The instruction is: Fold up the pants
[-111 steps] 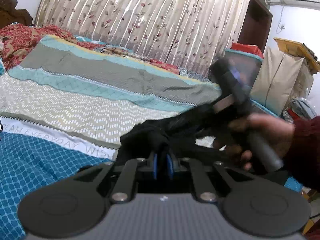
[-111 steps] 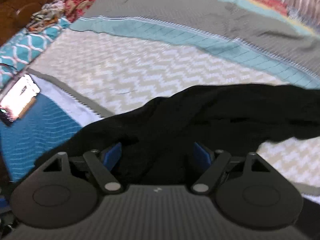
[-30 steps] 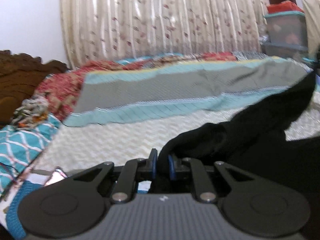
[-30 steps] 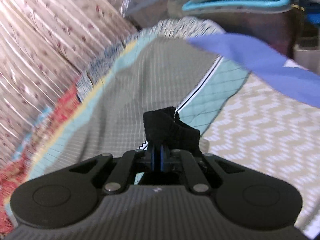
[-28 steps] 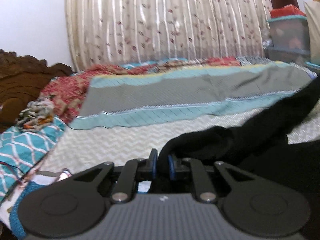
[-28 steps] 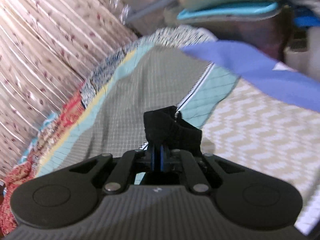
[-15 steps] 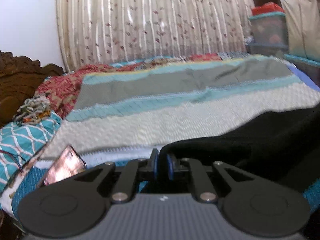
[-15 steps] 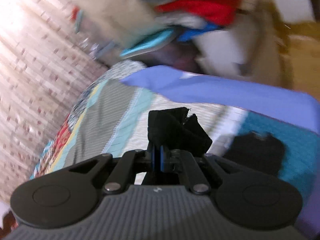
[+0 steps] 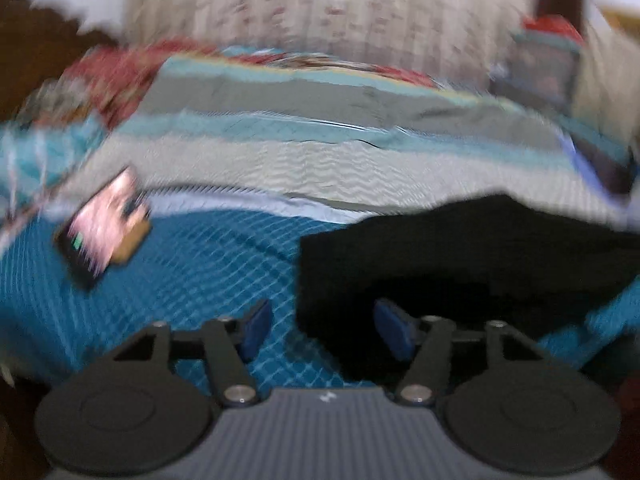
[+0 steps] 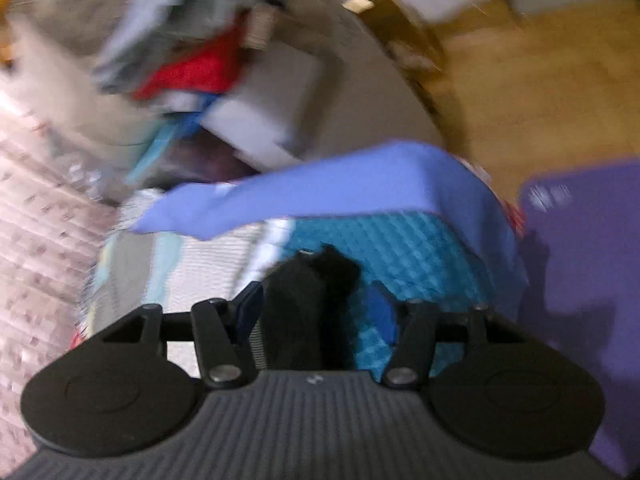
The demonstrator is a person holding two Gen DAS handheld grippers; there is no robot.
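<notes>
Left wrist blurred, both fingers just parted, black pants [image 9: 460,256] cut off right.

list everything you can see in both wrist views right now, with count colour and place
pants: 1, black, lying on the bed's teal part, one end between the right tongs
bed cover: 1, teal, cream and grey bands, under everything
phone: 1, dark with a lit screen, on the cover to the left
blue sheet: 1, periwinkle, over the bed's far corner
curtain: 1, cream with a reddish print, behind the bed
pile of clothes: 1, red, grey and blue, blurred, beyond the bed
floor: 1, tan, right wrist view
left tongs: 1, black with blue pads, just opened, pads clear of the pants
right tongs: 1, black with blue pads, just opened, pants hem loose between them
</notes>
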